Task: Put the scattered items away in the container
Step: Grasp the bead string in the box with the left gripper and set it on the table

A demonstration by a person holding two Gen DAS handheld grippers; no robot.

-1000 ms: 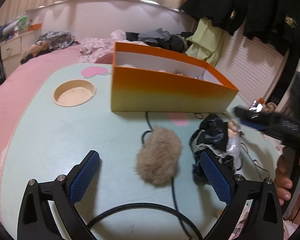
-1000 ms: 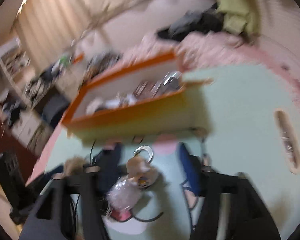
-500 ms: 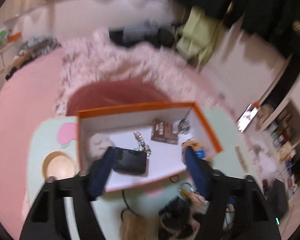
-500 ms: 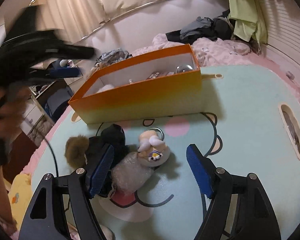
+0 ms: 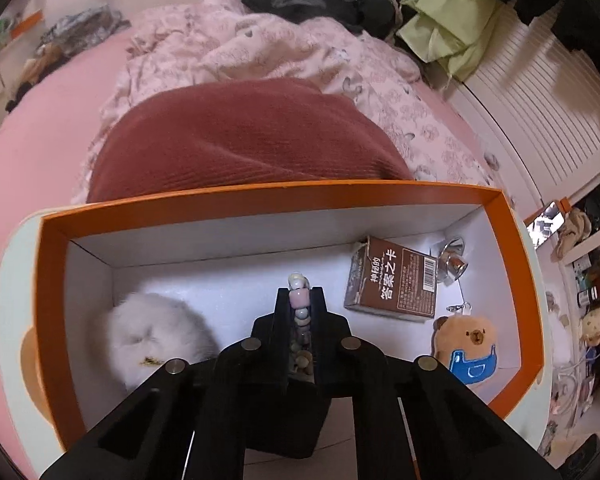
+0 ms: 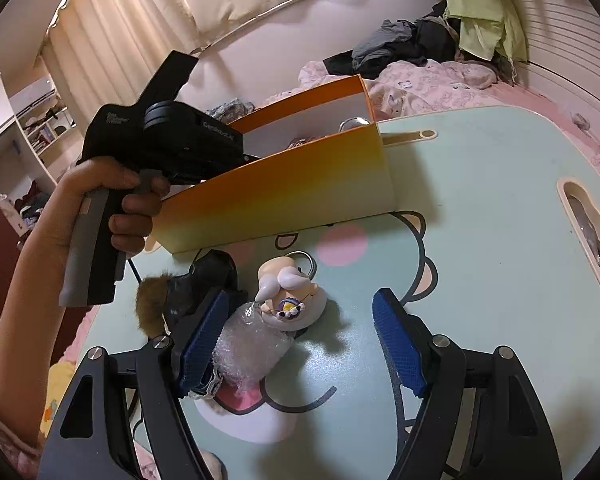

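My left gripper (image 5: 299,293) hangs inside the orange box (image 5: 512,280), its jaws closing down to a thin slit. A bead string (image 5: 299,299) shows in that slit; I cannot tell if it is pinched. The box holds a white fluffy ball (image 5: 156,332), a brown carton (image 5: 396,280), a capybara plush (image 5: 466,344) and a black item (image 5: 284,420). My right gripper (image 6: 300,300) stands open low over the table, straddling a cream figurine (image 6: 288,296) with a keyring and a bubble-wrap packet (image 6: 252,348). Black fabric (image 6: 208,276) and a brown fur ball (image 6: 150,304) lie left of them.
A hand (image 6: 112,200) holds the left gripper's handle above the box's near wall (image 6: 284,184). The mint table (image 6: 480,200) has a slot (image 6: 588,236) at its right edge. A red cushion (image 5: 244,140) and pink bedding (image 5: 260,44) lie behind the box.
My left gripper left the table with nothing in it, swung up over the orange box and closed. The right gripper stayed open above the figurine.
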